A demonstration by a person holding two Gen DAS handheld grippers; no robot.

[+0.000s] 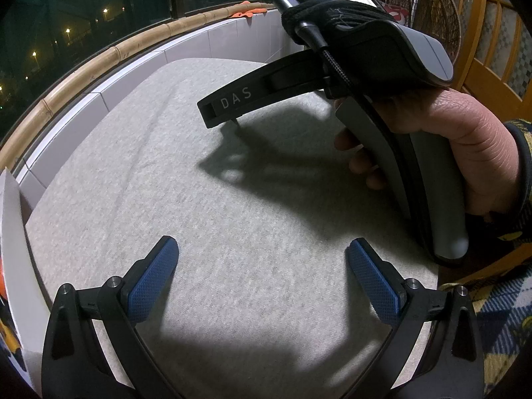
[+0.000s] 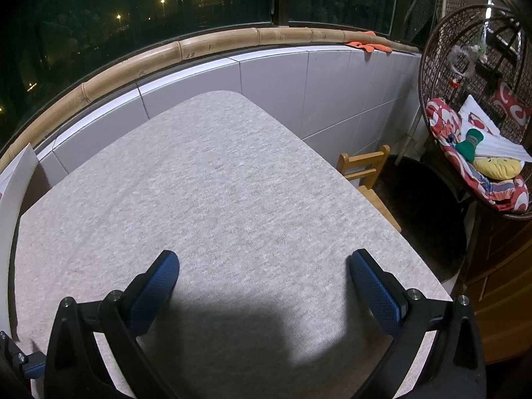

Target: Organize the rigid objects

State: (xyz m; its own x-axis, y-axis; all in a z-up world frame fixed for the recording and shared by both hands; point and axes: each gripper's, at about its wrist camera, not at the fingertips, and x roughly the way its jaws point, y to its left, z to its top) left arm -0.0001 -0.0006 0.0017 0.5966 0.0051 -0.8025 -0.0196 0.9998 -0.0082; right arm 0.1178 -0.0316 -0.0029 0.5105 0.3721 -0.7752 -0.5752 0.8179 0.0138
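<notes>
Two claws, left claw (image 1: pixel 262 259) and right claw (image 2: pixel 264 271), both spread, nothing between; one grey-clothed table (image 2: pixel 216 183).

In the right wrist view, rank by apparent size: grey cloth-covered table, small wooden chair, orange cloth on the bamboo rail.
1. Grey cloth-covered table, by far largest.
2. Small wooden chair.
3. Orange cloth, smallest; it is farther away, so unsure.

The white board (image 1: pixel 15 232) is cut off at the left edge, and the right hand (image 1: pixel 465 153) hides the surface (image 1: pixel 232 183) behind it.
</notes>
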